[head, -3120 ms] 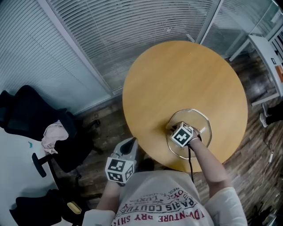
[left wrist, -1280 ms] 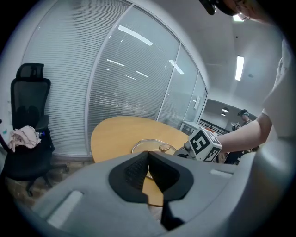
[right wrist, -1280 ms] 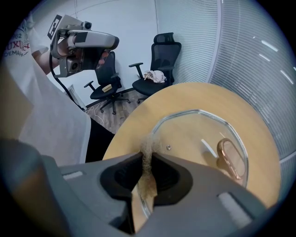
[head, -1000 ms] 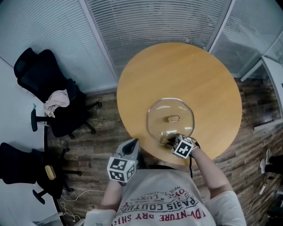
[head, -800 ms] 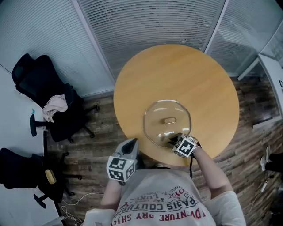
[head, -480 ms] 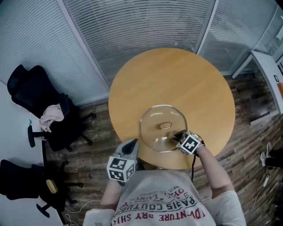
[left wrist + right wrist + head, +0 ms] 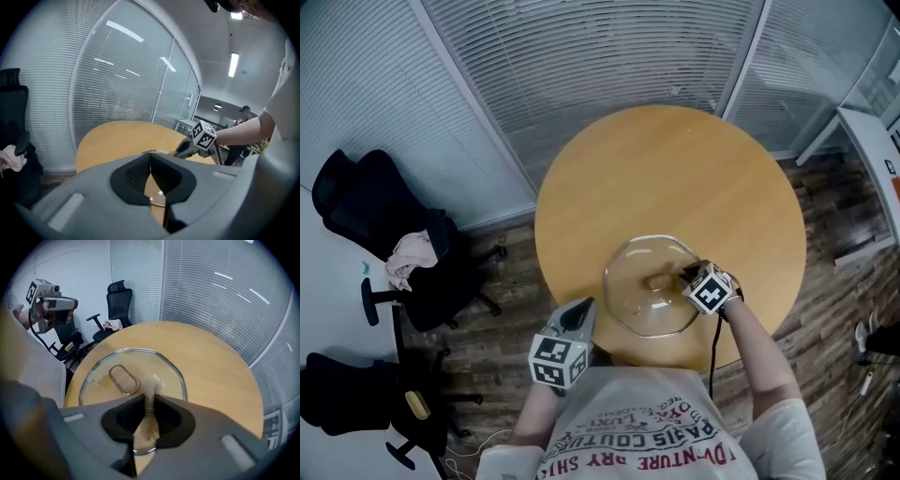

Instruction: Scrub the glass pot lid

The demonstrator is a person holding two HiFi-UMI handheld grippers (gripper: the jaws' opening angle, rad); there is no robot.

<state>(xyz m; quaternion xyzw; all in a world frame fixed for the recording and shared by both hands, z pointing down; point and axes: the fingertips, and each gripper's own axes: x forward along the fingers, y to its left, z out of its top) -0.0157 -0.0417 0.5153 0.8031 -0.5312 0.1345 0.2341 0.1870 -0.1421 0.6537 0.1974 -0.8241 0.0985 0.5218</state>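
A clear glass pot lid (image 7: 653, 286) (image 7: 132, 380) with a metal rim and an oval handle (image 7: 123, 379) lies flat on the round wooden table (image 7: 675, 178). My right gripper (image 7: 692, 277) (image 7: 150, 405) is over the lid's right part, shut on a thin tan scrub pad (image 7: 151, 390) whose tip rests on the glass next to the handle. My left gripper (image 7: 577, 317) (image 7: 151, 177) hovers off the table's near-left edge, jaws together with nothing between them; the lid's rim (image 7: 157, 200) shows beyond them.
Glass walls with blinds (image 7: 581, 66) ring the far side of the table. Black office chairs (image 7: 384, 234), one with a pink cloth (image 7: 411, 258), stand on the wooden floor at left. A white desk (image 7: 877, 141) is at right.
My right gripper with the pad slid from the lid's near edge toward its right side, beside the handle. The left gripper stayed put; the head view shifted.
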